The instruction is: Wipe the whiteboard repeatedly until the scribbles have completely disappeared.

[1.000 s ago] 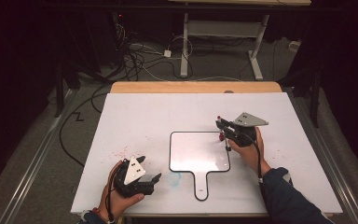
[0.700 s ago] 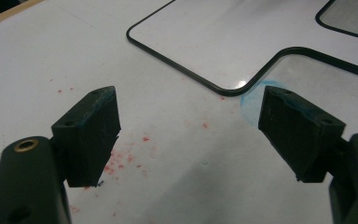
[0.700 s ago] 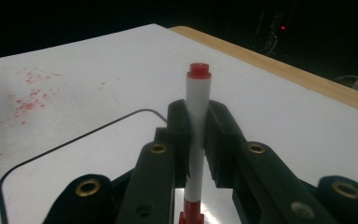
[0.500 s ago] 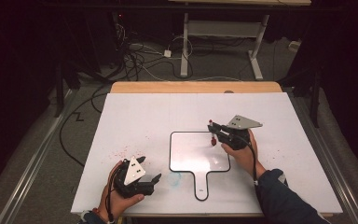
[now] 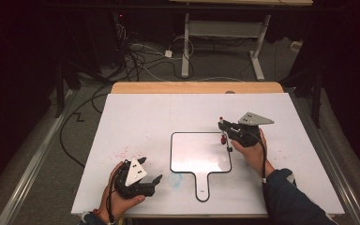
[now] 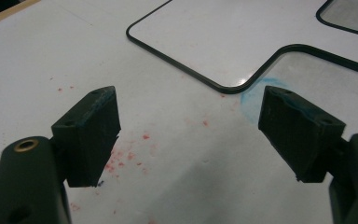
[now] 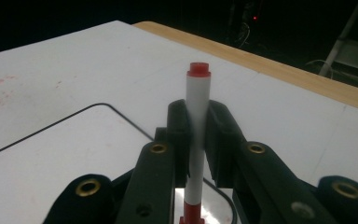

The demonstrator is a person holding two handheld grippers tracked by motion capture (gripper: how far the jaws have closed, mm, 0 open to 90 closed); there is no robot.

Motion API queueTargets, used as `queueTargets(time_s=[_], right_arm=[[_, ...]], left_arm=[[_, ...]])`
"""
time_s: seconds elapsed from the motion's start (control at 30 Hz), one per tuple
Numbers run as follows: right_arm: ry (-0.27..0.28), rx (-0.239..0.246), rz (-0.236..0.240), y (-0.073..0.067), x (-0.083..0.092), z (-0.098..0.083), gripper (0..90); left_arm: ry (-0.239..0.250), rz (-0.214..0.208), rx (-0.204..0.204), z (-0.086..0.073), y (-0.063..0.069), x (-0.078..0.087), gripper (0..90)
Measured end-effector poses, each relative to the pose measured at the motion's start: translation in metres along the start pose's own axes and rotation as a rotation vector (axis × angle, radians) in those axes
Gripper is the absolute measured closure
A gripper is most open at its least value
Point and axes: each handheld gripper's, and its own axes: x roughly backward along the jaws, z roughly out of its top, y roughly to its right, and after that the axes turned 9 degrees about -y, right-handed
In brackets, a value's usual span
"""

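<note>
The right gripper (image 5: pixel 223 130) is clamped on a marker (image 7: pixel 196 135), and this marker stands almost upright between the two black jaws. Its long axis runs from 12 o'clock down to 6 o'clock in the right gripper view, with the red end on top. In the high view the lower red part (image 5: pixel 223 139) hangs over the whiteboard (image 5: pixel 197 154), near its edge at 2 o'clock. Whether it touches the surface cannot be told. The coming move probably depends on this: the board lies directly below the marker, so the right hand is much the nearer one.

The marker has a white barrel and red ends. The left gripper (image 6: pixel 191 135) rests at 8 o'clock from the board, its jaws wide apart and holding nothing, over red specks (image 6: pixel 130 154) on the table (image 5: pixel 145 117).
</note>
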Motion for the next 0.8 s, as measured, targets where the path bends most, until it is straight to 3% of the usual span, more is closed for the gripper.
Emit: queueTargets(time_s=[0.23,0.4,0.63,0.8], right_arm=[[0.005,-0.008,0.083,-0.014,0.013,-0.011,81.4],[-0.001,0.028,0.127,-0.026,0.02,-0.014,81.4],[0.001,0.053,0.139,-0.035,0.034,-0.009,81.3],[0.014,0.015,0.135,-0.031,0.051,-0.007,81.3]], left_arm=[[0.0,0.0,-0.002,0.0,0.001,-0.001,19.5],[-0.006,0.0,-0.011,-0.001,0.002,-0.002,19.5],[-0.01,0.01,-0.027,-0.002,-0.001,-0.003,19.5],[-0.02,0.017,-0.032,-0.003,-0.003,-0.005,19.5]])
